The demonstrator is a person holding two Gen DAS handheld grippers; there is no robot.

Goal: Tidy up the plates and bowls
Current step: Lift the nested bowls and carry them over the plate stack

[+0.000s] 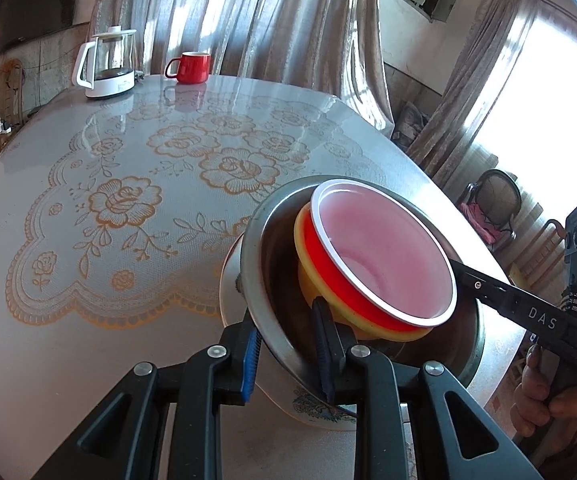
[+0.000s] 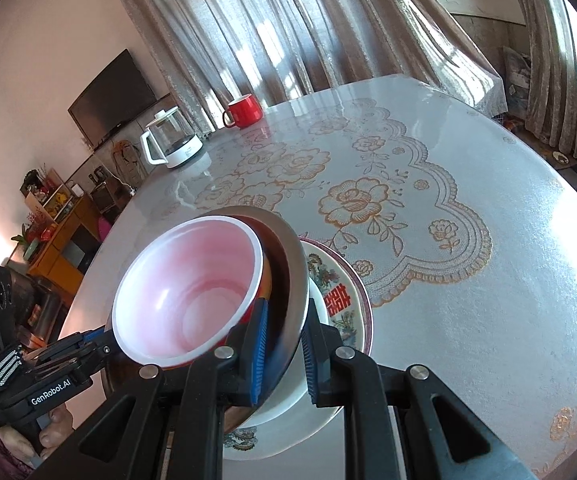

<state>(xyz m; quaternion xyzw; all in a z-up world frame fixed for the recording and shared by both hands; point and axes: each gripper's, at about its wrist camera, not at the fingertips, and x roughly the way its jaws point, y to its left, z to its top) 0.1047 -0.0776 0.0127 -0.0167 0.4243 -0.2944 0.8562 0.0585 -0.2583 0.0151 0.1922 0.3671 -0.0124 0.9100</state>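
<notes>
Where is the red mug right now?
The red mug stands at the table's far edge, beside the glass kettle, before the curtains, far from the stacked bowls.

Pale curtains (image 1: 248, 16) hang behind the worktop (image 1: 68, 168), sunlight glowing through them. A bright window (image 1: 544, 92) lies to the right, a chair (image 1: 496, 200) below it. A dark TV (image 2: 114, 92) hangs on the plain wall (image 2: 40, 48), above an orange cabinet (image 2: 62, 240) crowded with small items.
</notes>
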